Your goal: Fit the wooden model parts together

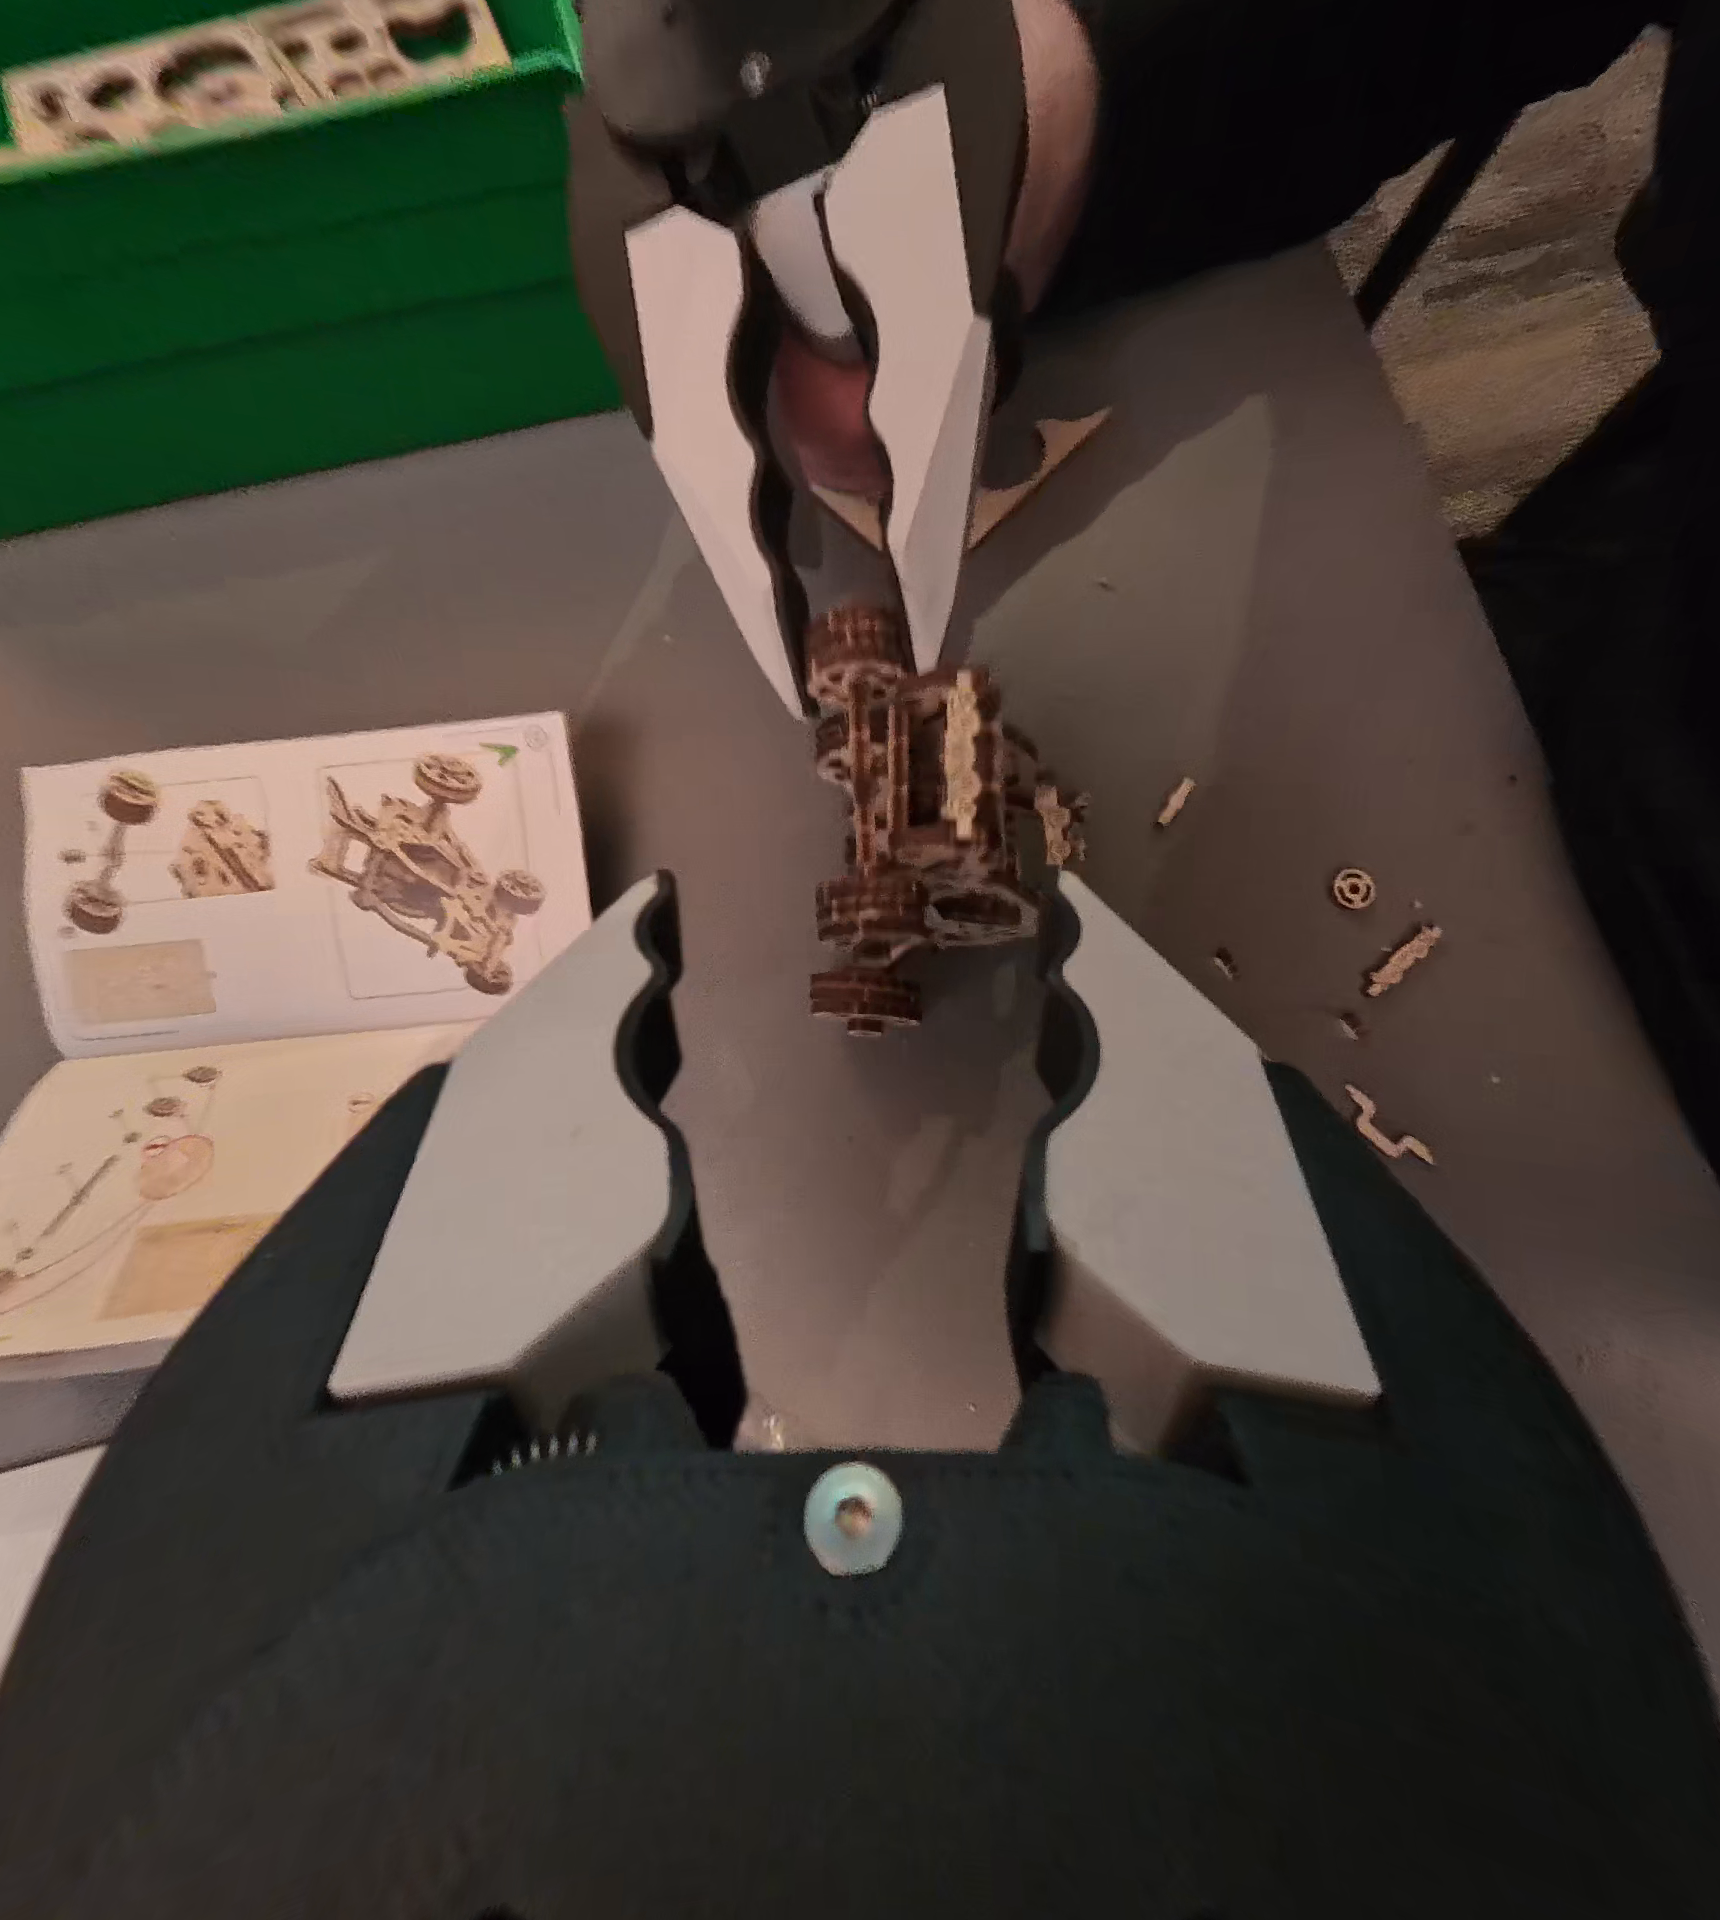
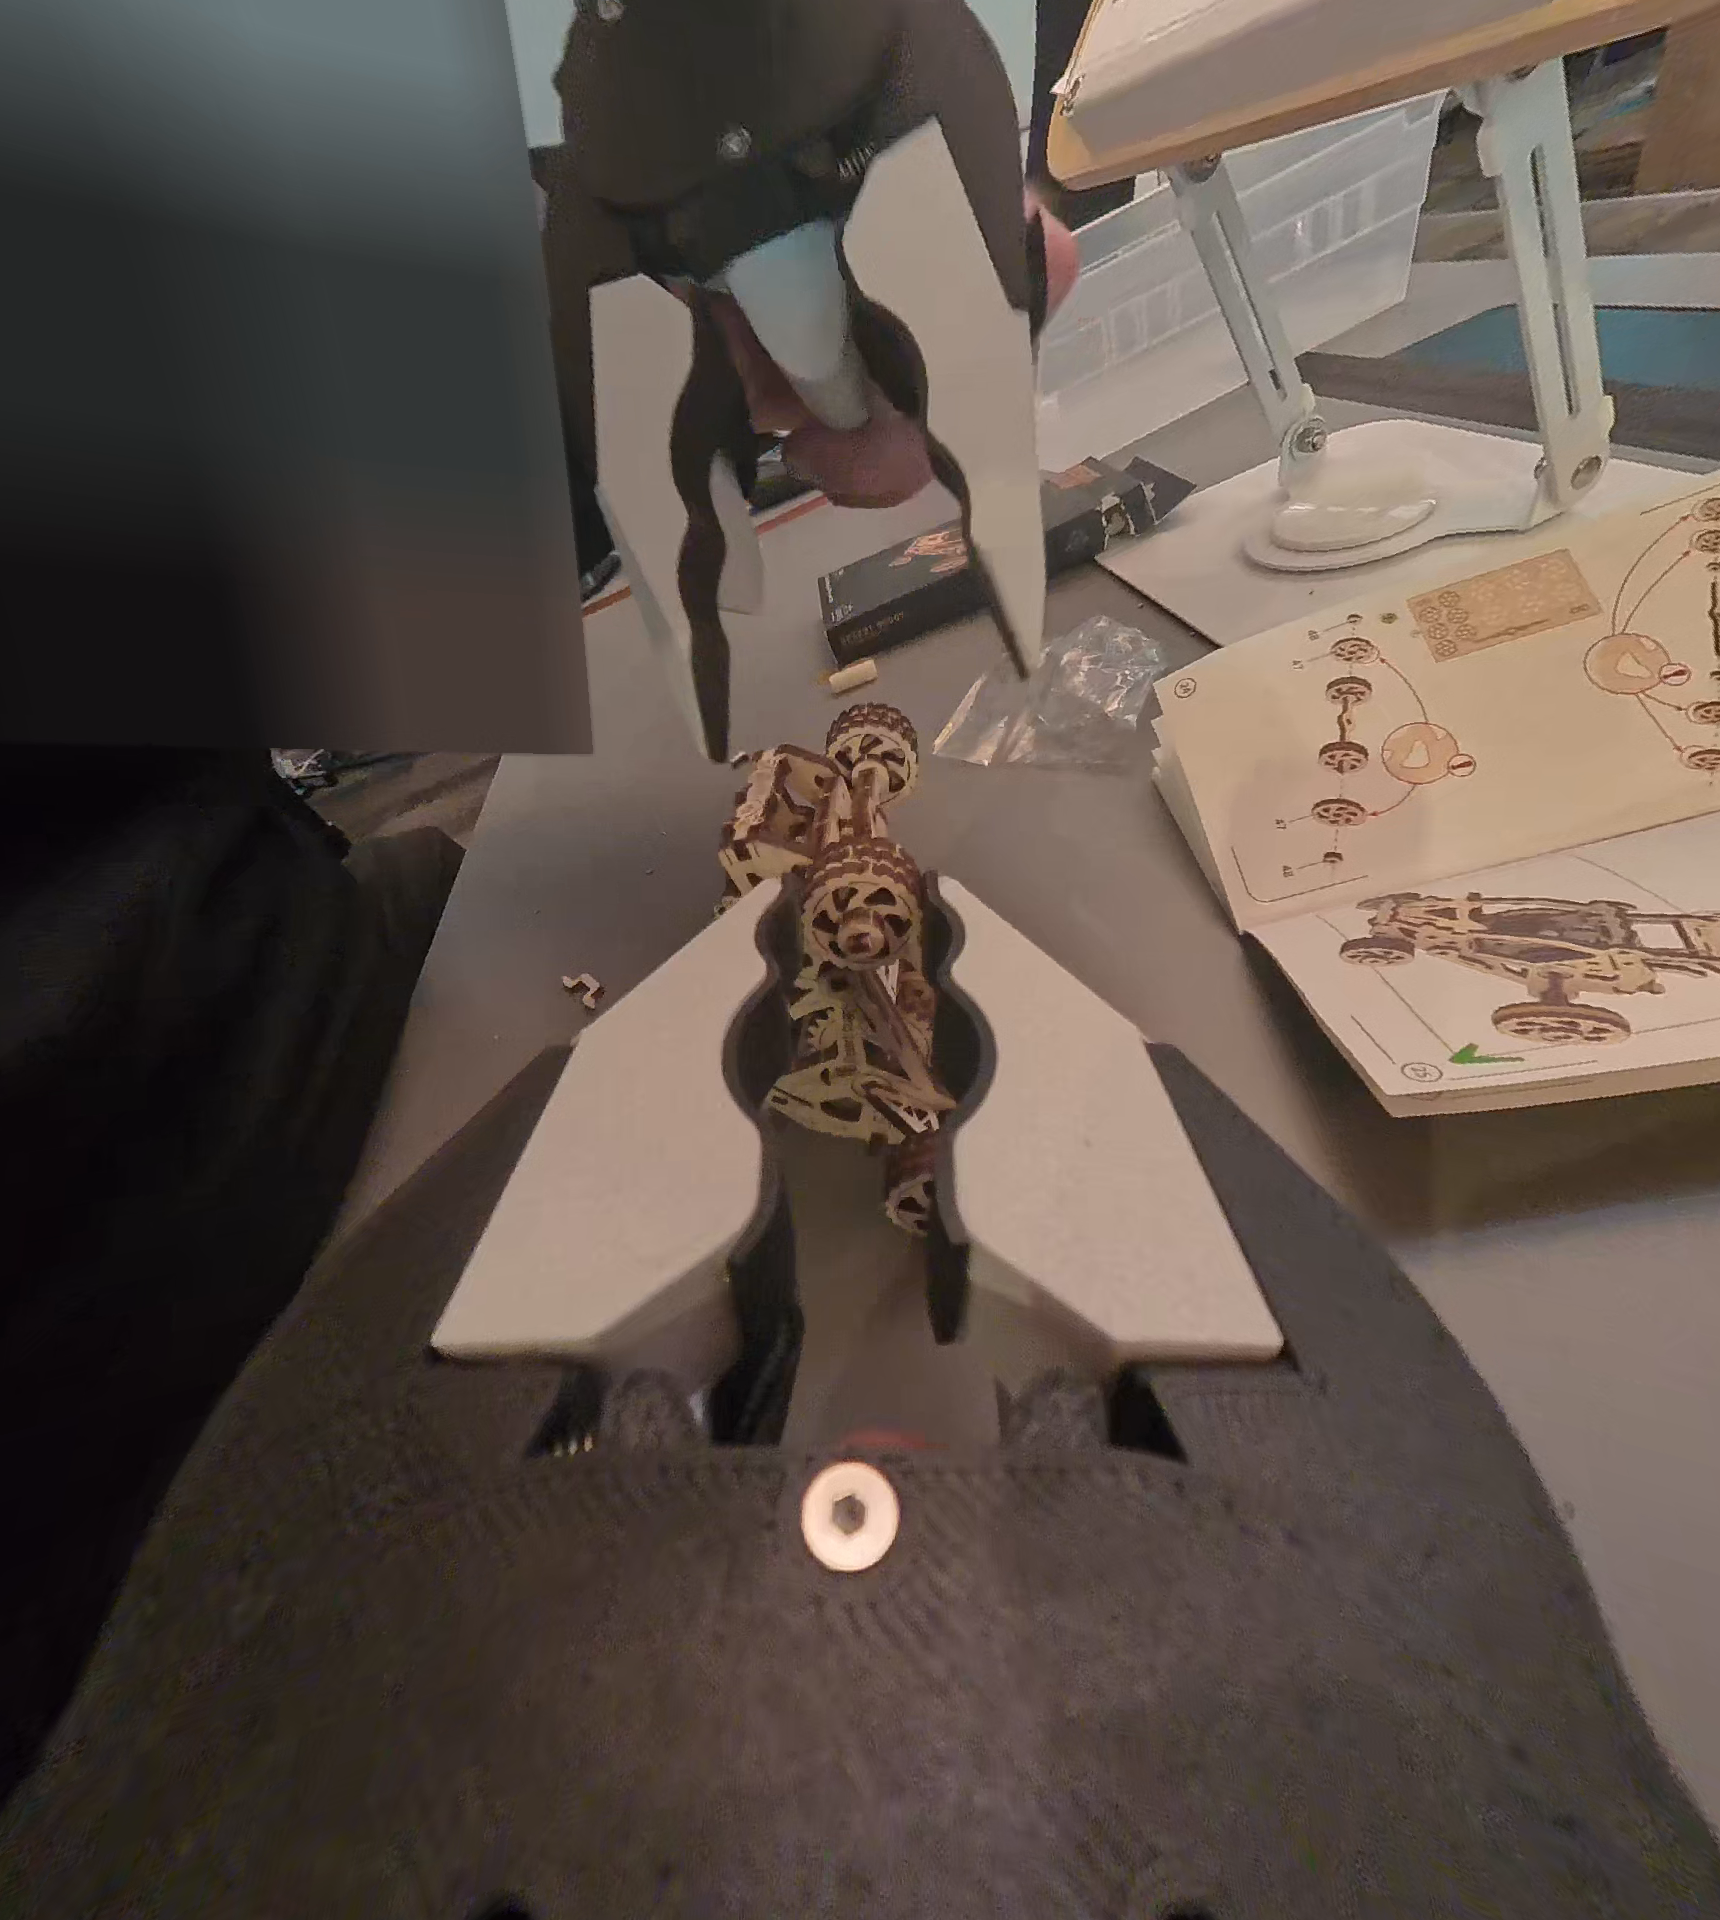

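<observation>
A: Wooden model, a laser-cut openwork buggy with ribbed dark-and-pale wheels, sits clenched in the right gripper. Its long axis runs forward along the fingers, with one wheel facing the camera at the tips and another wheel beyond them.

B: And the left gripper?

A: Released, its scalloped fingers spread wide. The model hangs just beyond its tips, above the grey table, and the right gripper pinches its far end.

B: What does each view add?

A: The left wrist view shows loose wooden scraps to the right of the left gripper's fingers, a green bin of flat cut-out sheets far to the left, and an open instruction booklet on the left. The right wrist view shows the booklet on its right, a crumpled clear plastic bag, a dark box and a white stand beyond, and the left gripper opposite, fingers apart.
</observation>
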`<state>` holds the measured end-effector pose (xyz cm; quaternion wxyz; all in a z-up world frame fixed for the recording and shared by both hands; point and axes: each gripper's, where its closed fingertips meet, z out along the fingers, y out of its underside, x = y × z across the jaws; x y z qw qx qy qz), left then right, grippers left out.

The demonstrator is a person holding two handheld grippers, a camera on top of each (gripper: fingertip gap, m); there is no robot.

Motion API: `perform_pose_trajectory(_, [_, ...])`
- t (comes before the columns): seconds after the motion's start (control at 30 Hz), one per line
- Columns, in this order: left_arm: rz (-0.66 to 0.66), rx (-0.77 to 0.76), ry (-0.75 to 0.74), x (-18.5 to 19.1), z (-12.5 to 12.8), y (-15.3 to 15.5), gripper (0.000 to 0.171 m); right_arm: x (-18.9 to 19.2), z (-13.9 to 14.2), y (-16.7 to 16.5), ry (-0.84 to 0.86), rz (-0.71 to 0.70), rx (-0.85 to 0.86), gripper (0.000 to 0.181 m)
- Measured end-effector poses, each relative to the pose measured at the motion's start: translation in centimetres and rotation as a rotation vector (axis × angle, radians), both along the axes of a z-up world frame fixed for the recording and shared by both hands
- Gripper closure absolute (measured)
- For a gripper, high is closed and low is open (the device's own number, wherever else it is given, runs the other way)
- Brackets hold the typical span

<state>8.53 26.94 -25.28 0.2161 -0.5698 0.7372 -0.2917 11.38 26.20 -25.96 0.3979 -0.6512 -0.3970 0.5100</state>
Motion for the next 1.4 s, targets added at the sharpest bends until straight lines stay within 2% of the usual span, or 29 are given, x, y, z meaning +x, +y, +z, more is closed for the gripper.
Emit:
perform_pose_trajectory(0.07, [-0.016,0.008,-0.016,0.9,0.8,-0.9,0.100,-0.1,-0.2,-0.1,0.004,0.006,-0.008,0.162])
perform_pose_trajectory(0.13, [-0.018,0.070,0.031,1.8,0.4,-1.4,0.100,-0.2,-0.2,-0.1,0.006,0.009,-0.006,0.162])
perform_pose_trajectory(0.23, [-0.030,0.098,0.138,1.9,-1.5,-2.0,0.113,-0.2,-0.1,0.0,0.011,0.003,-0.002,0.162])
perform_pose_trajectory(0.3, [-0.027,0.074,0.144,1.9,-1.9,-2.4,0.123,-0.2,0.0,-0.1,0.013,0.005,0.002,0.162])
perform_pose_trajectory(0.37, [-0.021,0.109,0.189,1.5,-2.5,-2.1,0.122,-0.4,0.1,-0.3,0.023,0.010,0.002,0.162])
perform_pose_trajectory(0.5, [-0.022,0.119,0.180,1.6,-2.2,-2.4,0.136,-0.5,0.1,-0.4,0.026,0.019,-0.004,0.162])
perform_pose_trajectory(0.57, [-0.024,0.131,0.181,1.6,-2.1,-2.4,0.138,-0.5,0.1,-0.4,0.028,0.019,-0.002,0.162])
perform_pose_trajectory(0.83, [-0.002,0.190,0.172,1.7,-2.1,-2.1,0.132,-0.6,0.4,-0.5,0.041,0.014,0.012,0.162])
perform_pose_trajectory(1.2, [0.001,0.185,0.171,1.5,-2.4,-2.5,0.136,-0.9,0.2,-0.7,0.035,0.039,-0.014,0.161])
perform_pose_trajectory(1.33, [0.045,0.203,0.167,1.3,-2.4,-1.8,0.123,-1.1,0.3,-0.7,0.022,0.051,0.001,0.161])
perform_pose_trajectory(1.4, [0.047,0.219,0.180,1.1,-2.5,-1.7,0.122,-1.1,0.5,-0.6,0.017,0.063,0.000,0.162])
